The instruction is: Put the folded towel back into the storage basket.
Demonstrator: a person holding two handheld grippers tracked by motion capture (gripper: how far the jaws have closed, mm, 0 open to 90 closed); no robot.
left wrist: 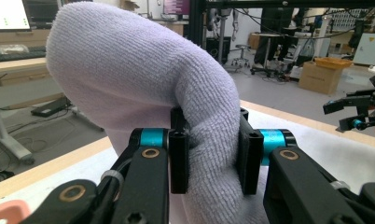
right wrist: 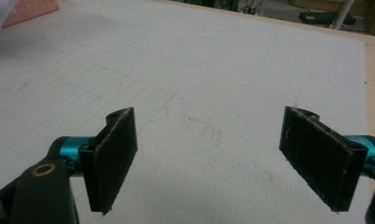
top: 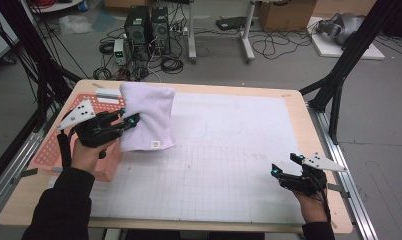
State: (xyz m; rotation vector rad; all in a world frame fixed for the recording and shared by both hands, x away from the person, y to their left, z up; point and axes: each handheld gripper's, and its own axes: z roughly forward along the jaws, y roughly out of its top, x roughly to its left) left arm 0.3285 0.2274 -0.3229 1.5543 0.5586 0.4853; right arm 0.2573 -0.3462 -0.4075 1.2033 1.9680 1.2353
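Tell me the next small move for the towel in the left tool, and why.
Probably carry the towel a little further over the white mat and lower it. The left tool pinches a bunched fold, the cloth hangs beside the pink basket, and the right tool waits open.

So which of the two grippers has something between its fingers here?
The left gripper, by the pink basket: its fingers pinch the lilac towel, which hangs from them. The right gripper holds nothing, its fingers spread wide over the white mat.
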